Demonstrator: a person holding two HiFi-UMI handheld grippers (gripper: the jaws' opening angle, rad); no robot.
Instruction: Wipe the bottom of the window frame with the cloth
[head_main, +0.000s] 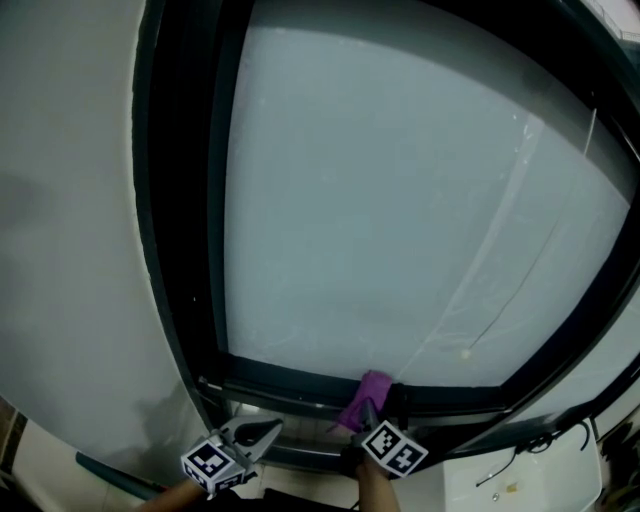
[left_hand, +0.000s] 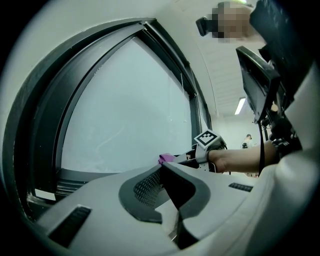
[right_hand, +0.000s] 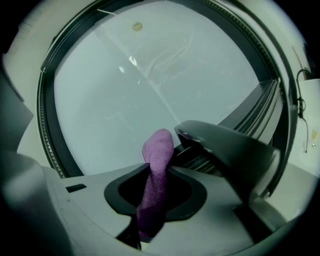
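The cloth is already at the bottom of the window frame, about halfway along it, pinched in the jaws of the right gripper. I cannot tell which part of the rail is wiped, so I judge most of the wiping is left. The left gripper hangs just beside, low at the frame; its jaws are pressed together on nothing. Only the right gripper view shows the cloth standing between the jaws, against the glass. The left gripper view shows it from the side, as a small purple tip.

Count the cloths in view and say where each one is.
1. The purple cloth is held in the right gripper, at the window frame's bottom edge. No other shows.
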